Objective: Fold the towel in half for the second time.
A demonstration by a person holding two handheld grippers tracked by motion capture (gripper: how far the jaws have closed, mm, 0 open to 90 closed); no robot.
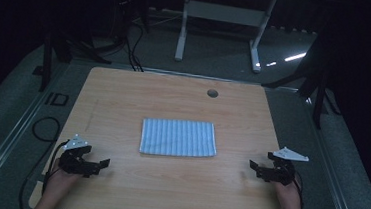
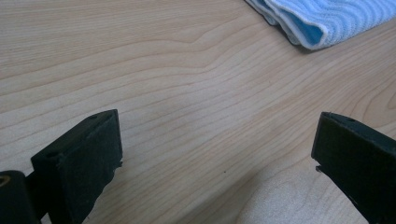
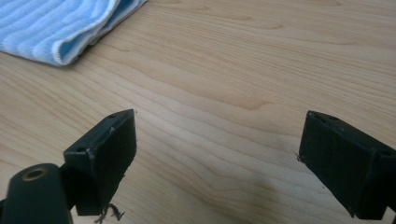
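The striped cloth (image 1: 178, 138) is lying folded and flat in the middle of the wooden counter (image 1: 124, 94) (blue and white stripes, edges neat). Left of the cloth, the left hand-held gripper (image 1: 99, 166) is resting low with its jaws spread wide, holding nothing. Right of the cloth, the right hand-held gripper (image 1: 258, 166) is sitting likewise, jaws gaping, well apart from it.

The high view is dim, the surroundings nearly black; only the desk (image 1: 177, 114) is lit, and a bright glint is seen on the floor at one o'clock. Both gripper views are brighter, with nearest claw edges slightly blurred.
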